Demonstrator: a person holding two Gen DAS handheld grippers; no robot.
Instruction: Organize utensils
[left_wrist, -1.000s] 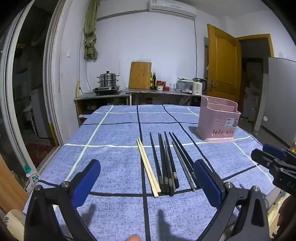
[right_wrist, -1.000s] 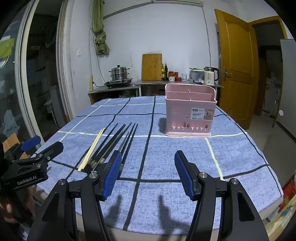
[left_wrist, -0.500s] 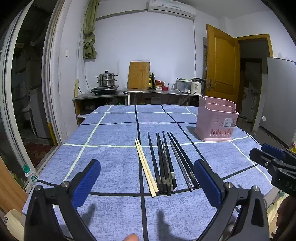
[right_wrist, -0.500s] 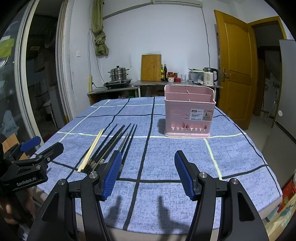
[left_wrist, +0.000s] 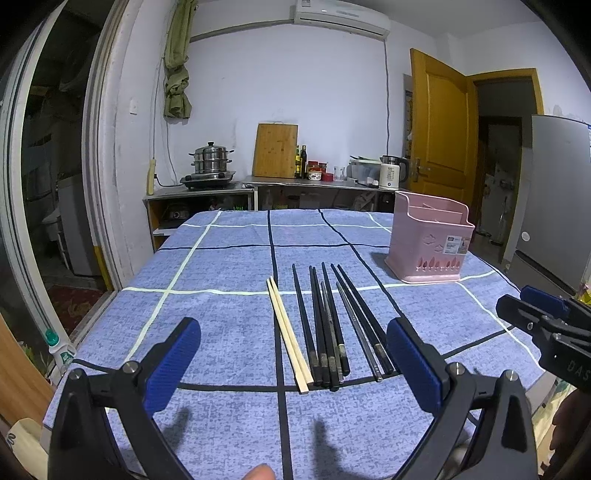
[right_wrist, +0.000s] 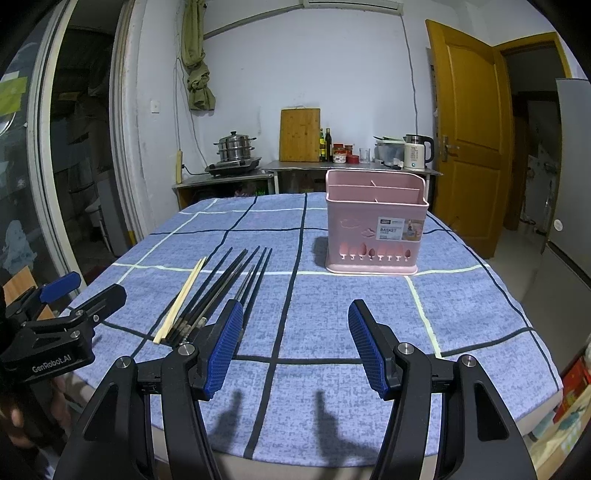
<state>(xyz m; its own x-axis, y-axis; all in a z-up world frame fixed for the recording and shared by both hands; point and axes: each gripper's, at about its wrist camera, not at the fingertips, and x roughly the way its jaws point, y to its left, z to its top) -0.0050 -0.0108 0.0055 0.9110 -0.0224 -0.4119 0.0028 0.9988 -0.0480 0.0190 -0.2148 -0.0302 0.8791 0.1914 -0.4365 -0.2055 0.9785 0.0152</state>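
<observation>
On the table, a blue checked tablecloth (left_wrist: 221, 258) spreads beneath both of my grippers, and no part of the sorting appears begun. The pink utensil basket (right_wrist: 373, 229) stands upright toward the far right of the cloth, well apart from the utensils; its divided compartments, as far as the right wrist view shows, hold nothing. The black chopsticks (left_wrist: 327, 325) lie flat in a loose row near the table's near edge, roughly parallel and pointing away from me, some touching one another. Just beside them on their left lies the pair of pale wooden chopsticks (left_wrist: 286, 328), the two sticks touching along their length. My left gripper (left_wrist: 293, 363) hovers above the near ends of the row with its jaws spread wide and nothing between them. My right gripper (right_wrist: 293, 347) hangs to the right of the row, likewise spread and empty, facing the basket. By my judgement everything is left to do: each stick has yet to be lifted and stood in the basket, presumably wooden and black kept apart.
</observation>
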